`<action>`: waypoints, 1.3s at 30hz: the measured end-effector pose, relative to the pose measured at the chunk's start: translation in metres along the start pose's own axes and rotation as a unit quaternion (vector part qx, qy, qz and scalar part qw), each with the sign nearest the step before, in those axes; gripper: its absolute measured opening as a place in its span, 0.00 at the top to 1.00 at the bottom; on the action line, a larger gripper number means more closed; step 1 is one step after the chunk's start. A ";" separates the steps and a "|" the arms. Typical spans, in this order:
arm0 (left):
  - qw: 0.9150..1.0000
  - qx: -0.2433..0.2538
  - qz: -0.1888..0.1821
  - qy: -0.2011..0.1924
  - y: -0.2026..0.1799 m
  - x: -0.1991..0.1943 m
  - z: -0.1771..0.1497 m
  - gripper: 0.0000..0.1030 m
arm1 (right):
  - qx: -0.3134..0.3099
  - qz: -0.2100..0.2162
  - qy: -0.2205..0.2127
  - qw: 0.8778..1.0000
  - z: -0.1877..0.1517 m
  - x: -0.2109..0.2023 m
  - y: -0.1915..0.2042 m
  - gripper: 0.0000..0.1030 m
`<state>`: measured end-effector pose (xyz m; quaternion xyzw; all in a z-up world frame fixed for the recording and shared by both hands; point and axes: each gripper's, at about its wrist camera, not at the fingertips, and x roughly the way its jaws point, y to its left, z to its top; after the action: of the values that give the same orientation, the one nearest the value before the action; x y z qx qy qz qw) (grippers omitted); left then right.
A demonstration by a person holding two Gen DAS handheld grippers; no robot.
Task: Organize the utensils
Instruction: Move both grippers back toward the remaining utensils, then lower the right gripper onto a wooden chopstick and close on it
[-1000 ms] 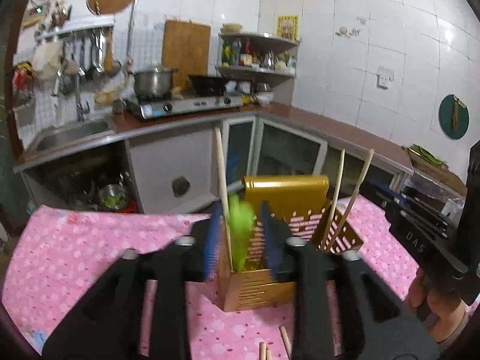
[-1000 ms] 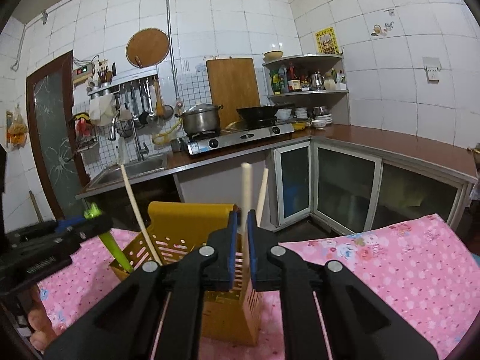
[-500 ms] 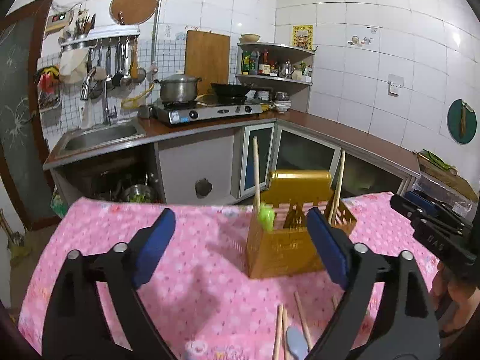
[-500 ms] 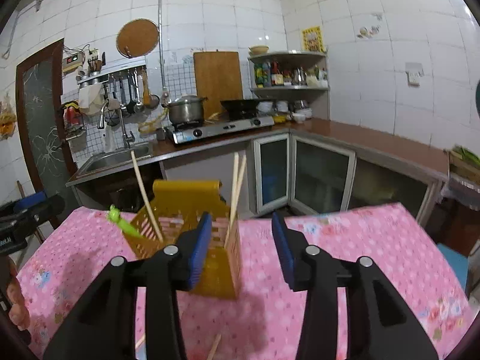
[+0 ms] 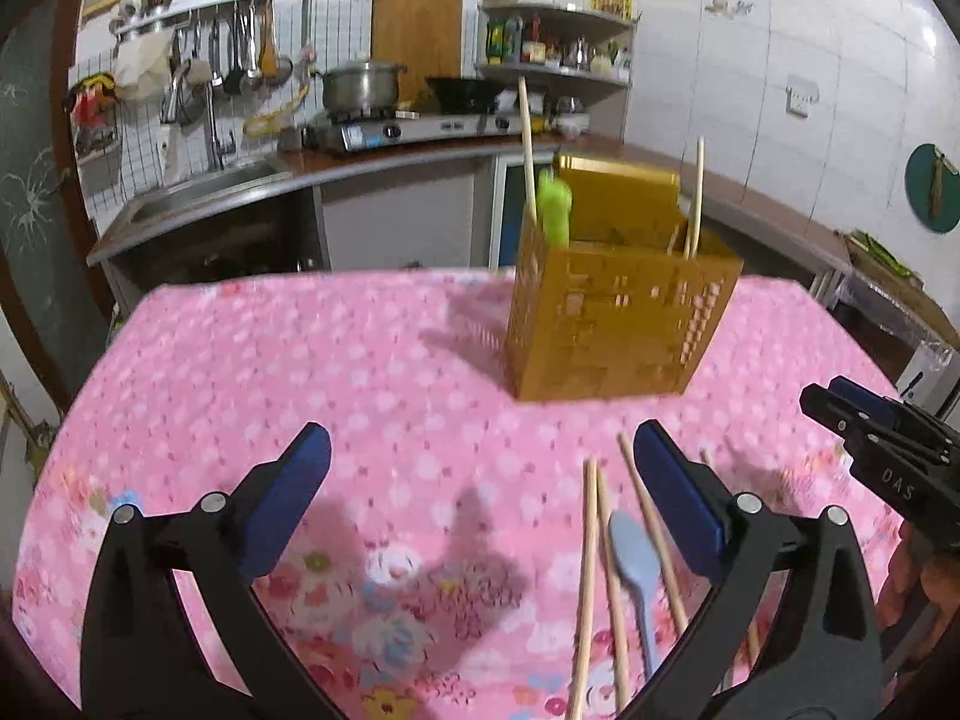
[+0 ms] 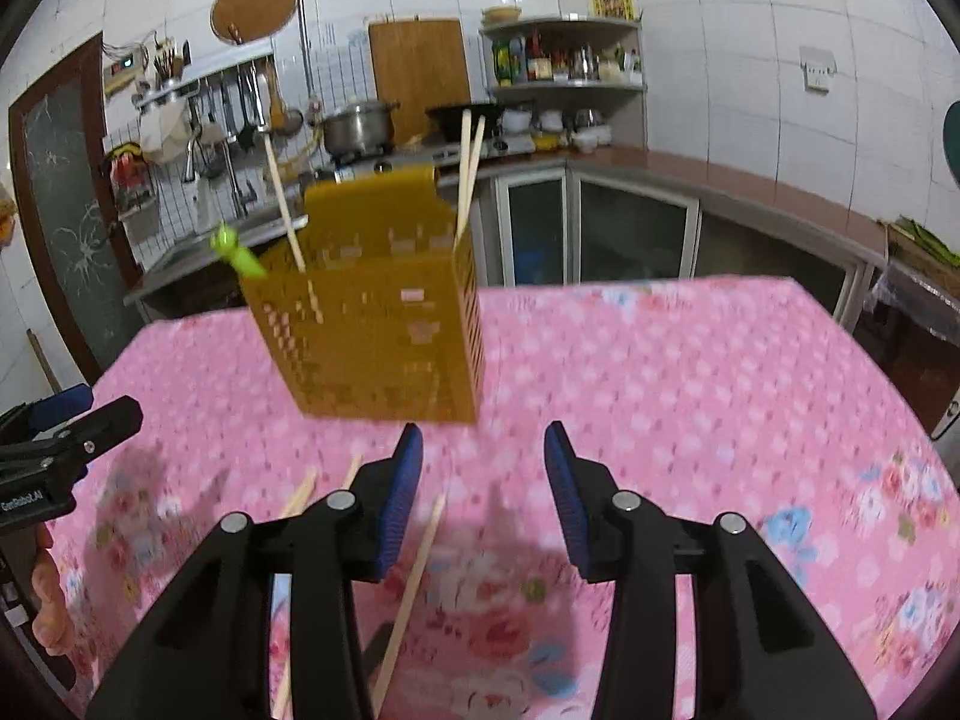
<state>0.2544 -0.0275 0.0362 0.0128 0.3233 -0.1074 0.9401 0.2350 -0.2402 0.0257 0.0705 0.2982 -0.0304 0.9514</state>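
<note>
The left gripper [image 5: 480, 498] hangs over the pink tablecloth [image 5: 372, 372] with its jaws opening to their widest and nothing between them. Just to the right of its gap, partly under its right finger, lie the loose utensils not yet sorted: several wooden chopsticks [image 5: 591, 570] and a pale blue spoon [image 5: 630, 564], all flat on the cloth and pointing roughly away from the gripper. The wide spread probably suits a flat pick, letting the fingers straddle a thin stick or the spoon handle.

The right gripper [image 6: 483, 480] holds a narrower gap, also empty. One chopstick [image 6: 414, 582] lies on the cloth beneath its left finger, with other stick ends showing farther left.

Ahead of both grippers, well apart from the fingertips, stands the yellow slotted holder [image 5: 618, 324]. It already carries a green-handled utensil [image 5: 555, 213] and a few chopsticks standing upright or leaning against its walls; standing them on end keeps them together and easy to reach. Which compartment each sits in cannot be told through the blur.

Judging by the scattered pieces on the cloth, the sorting is partly done, and the next pick is likely one of the pieces nearest the fingers.
</note>
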 end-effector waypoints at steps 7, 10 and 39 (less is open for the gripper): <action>0.999 -0.008 0.007 0.032 0.006 0.022 -0.019 0.05 | -0.003 -0.014 0.063 0.998 -0.030 0.028 0.011 0.59; 0.999 -0.006 0.007 0.046 0.004 0.031 -0.024 0.05 | -0.003 -0.016 0.090 0.996 -0.037 0.040 0.016 0.59; 0.990 0.025 -0.038 0.131 -0.028 0.070 -0.038 0.37 | 0.013 -0.032 0.155 0.987 -0.033 0.059 -0.015 0.95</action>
<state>0.2791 -0.0643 -0.0354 0.0382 0.4411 -0.1482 0.8843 0.2632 -0.2511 -0.0364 0.0771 0.4439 -0.0530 0.8912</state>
